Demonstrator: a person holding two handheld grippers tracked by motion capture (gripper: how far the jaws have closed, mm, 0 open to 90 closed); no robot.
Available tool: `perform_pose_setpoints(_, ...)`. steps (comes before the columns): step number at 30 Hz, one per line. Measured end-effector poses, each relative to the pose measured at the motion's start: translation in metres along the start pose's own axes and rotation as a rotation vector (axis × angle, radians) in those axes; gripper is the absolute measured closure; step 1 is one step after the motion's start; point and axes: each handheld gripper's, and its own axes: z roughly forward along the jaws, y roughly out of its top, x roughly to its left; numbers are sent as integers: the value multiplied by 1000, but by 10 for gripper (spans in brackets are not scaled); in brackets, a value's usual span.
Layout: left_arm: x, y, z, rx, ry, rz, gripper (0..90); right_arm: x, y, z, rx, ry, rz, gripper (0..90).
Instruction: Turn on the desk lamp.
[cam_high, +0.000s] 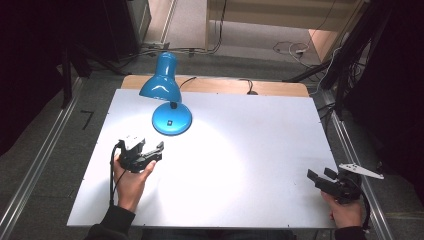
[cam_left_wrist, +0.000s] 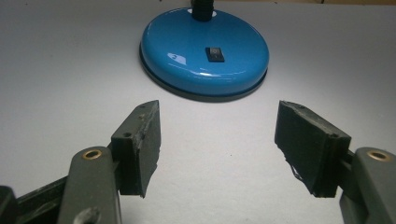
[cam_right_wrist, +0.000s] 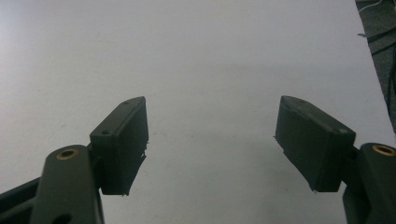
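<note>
Ahead of the left gripper's (cam_left_wrist: 217, 140) empty, parted jaws, the lamp (cam_left_wrist: 204, 58) looks rigid, glossy, slippery and bottom-heavy, so grip its neck; right gripper (cam_right_wrist: 210, 144) gapes empty.

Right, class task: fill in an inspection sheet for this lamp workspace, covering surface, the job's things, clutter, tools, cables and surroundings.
Surface: white table, bare apart from the lamp, brightly lit in front of it.
Job's things: blue desk lamp, upright at the far left, shade tilted down, lit; black rocker switch on its round base.
Clutter: nothing seen.
Tools: left tool open, nothing between its jaws, aimed at the lamp base and apart from it; right tool open, nothing between its jaws, at the table's near right edge.
Cables: lamp cord runs off the far edge; a black cable trails from the left tool.
Surroundings: dark floor, metal rails either side, loose wires beyond the table.
</note>
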Motion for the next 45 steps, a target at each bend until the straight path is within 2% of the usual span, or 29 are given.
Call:
perform_pose_setpoints(7, 0, -7, -7, 10, 13, 15, 310, 0, 0, 0, 1, 0, -1, 240)
perform_pose_setpoints(19, 4, -12, -17, 3, 29, 0, 294, 0, 0, 0, -1, 0, -2, 241)
perform_pose_setpoints(24, 4, -13, -24, 1, 15, -12, 289, 0, 0, 0, 0, 1, -3, 241)
perform_pose_setpoints(29, 7, -16, -29, -1, 23, -18, 288, 0, 0, 0, 0, 0, -5, 241)
perform_pose_setpoints(45, 8, -24, -43, 9, 49, 4, 288, 0, 0, 0, 0, 0, -6, 241)
